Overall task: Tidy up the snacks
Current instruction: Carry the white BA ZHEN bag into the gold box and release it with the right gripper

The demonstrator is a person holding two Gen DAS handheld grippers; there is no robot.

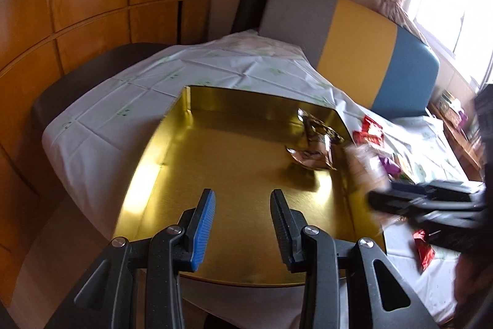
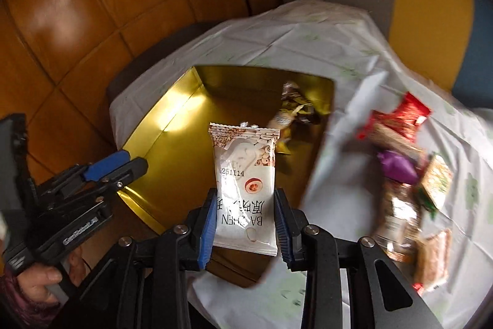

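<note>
A shallow gold tray [image 1: 215, 159] [image 2: 172, 150] lies on the white tablecloth, with a few gold-brown wrapped snacks [image 1: 314, 144] [image 2: 292, 110] in its far right corner. My right gripper [image 2: 245, 191] is shut on a white snack packet [image 2: 243, 168], held upright over the tray's near right edge. In the left wrist view it comes in blurred from the right [image 1: 379, 201]. My left gripper [image 1: 242, 193] [image 2: 135, 162] is open and empty above the tray's near left part, with a person's hand [image 2: 40, 279] on its handle.
Several loose snacks lie on the cloth right of the tray: a red packet [image 2: 400, 116] [image 1: 368, 133], a purple one [image 2: 397, 165], brown ones [image 2: 431, 261]. A grey, yellow and blue chair back [image 1: 354, 42] stands beyond the table. Wooden panelling [image 1: 92, 5] fills the left.
</note>
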